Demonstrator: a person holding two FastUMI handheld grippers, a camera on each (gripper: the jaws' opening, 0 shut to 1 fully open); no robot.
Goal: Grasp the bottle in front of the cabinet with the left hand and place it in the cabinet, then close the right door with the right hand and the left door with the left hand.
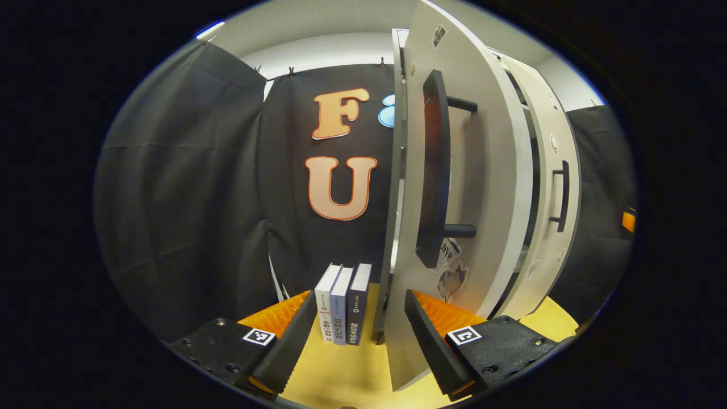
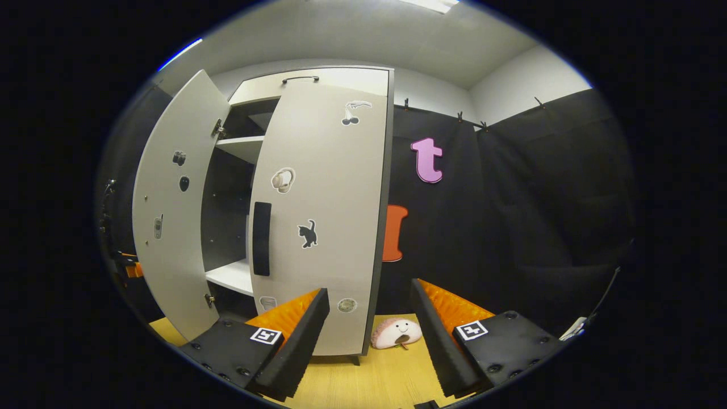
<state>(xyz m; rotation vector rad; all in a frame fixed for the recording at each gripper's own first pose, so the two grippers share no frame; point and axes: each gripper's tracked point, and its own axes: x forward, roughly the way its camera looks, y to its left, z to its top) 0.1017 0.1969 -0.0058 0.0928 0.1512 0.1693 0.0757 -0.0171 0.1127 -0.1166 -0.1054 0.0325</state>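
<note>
In the left gripper view the cabinet's left door stands very close, swung partway, with its long black handle just ahead. Its lower edge reaches down between the fingers of my left gripper, which is open and close to the door's face. Beyond it is the right door with its own handle. In the right gripper view the right door is almost shut and the left door hangs open, with white shelves in the gap. My right gripper is open and holds nothing, short of the right door.
Three books stand upright on the wooden table left of the cabinet. A small plush toy lies on the table by the cabinet's right corner. Black cloth walls close in the booth behind and at both sides.
</note>
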